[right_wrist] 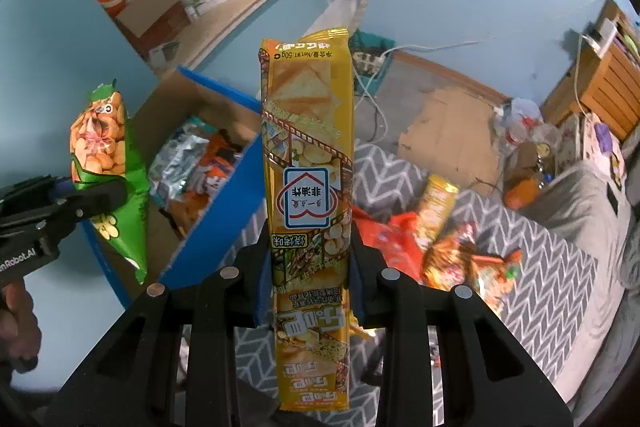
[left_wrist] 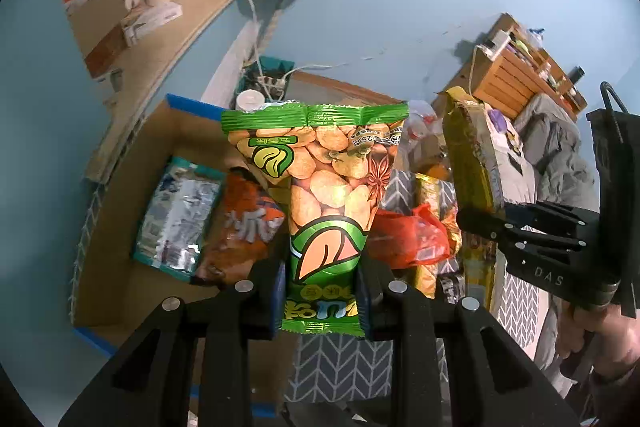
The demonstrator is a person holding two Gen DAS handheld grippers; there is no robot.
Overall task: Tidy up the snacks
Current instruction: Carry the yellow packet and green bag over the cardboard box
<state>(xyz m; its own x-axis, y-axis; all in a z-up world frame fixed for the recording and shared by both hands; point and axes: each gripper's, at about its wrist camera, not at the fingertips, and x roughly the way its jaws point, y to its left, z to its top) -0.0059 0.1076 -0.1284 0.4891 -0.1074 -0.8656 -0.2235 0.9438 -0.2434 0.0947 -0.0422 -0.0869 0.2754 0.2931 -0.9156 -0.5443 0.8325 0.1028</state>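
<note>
**Two packets held above a cardboard box of snacks**

Both grippers are clamped on snack packets. The left gripper has its jaws closed on the lower end of a green foil packet printed with tan beans, which stands upright between the blue pads and fans out wider toward its crimped far edge. The right gripper is closed narrowly on a long yellow foil packet printed with crackers and a film-strip pattern, gripped in its lower half so that a short end hangs near the camera and most of its length rises away.

Beyond the green packet, to the left, sits an open brown cardboard box with blue tape along its edges. Inside it lie a silver-and-teal foil bag on the left and an orange bag with white characters just beside it on the right. In the right wrist view the same box lies left of the yellow packet, with both bags inside.

To the right of the box, a grey cloth with a white chevron pattern carries loose snacks: a crumpled red packet, a yellow packet farther off, and an orange-and-yellow packet, blurred, to the right.
</note>
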